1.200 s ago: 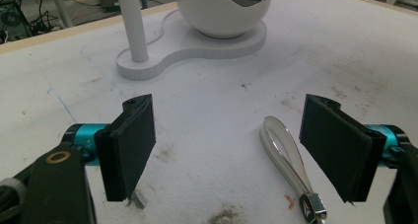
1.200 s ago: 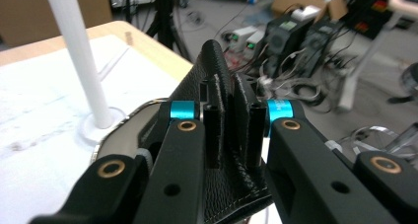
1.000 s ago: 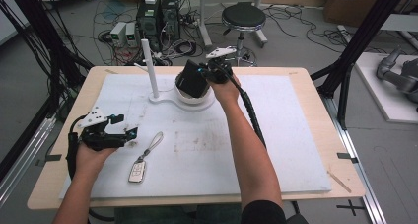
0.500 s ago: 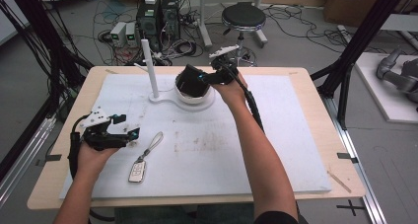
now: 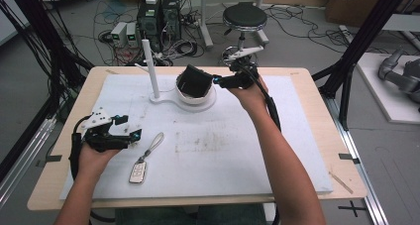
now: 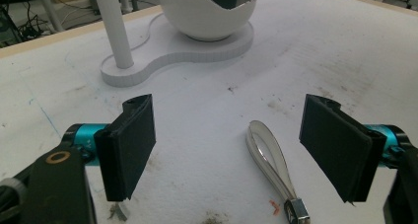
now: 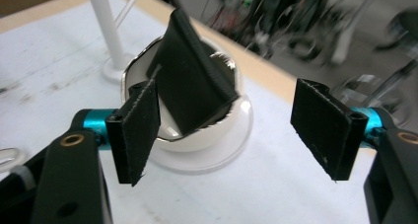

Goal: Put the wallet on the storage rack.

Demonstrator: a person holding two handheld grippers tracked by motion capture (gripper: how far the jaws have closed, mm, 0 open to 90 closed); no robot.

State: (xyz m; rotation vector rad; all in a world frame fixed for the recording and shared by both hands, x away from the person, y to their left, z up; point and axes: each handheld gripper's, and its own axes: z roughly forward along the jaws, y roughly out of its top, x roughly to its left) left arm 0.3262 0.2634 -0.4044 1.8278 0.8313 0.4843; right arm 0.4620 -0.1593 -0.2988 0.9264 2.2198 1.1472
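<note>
A black wallet-like pouch point(image 5: 194, 82) leans upright in the white bowl point(image 5: 199, 98) of a white stand with a thin post point(image 5: 150, 69). My right gripper point(image 5: 221, 81) hovers just right of the bowl. Its jaws have just been opening and now stand open with nothing between them; in the right gripper view the pouch point(image 7: 194, 86) lies beyond the left jaw. My left gripper point(image 5: 132, 134) rests open at the mat's left. A car key fob point(image 5: 138, 172) with a grey strap loop point(image 6: 268, 155) lies just in front of it.
The stand's base plate point(image 6: 172, 51) joins post and bowl at the mat's far middle. A white foam mat point(image 5: 237, 150) covers the wooden table point(image 5: 317, 101). Beyond the far edge are a stool point(image 5: 244, 17) and cabling.
The right gripper has opened, released the black pouch into the bowl, and drawn back to the right and upward. The left gripper has stayed put.
</note>
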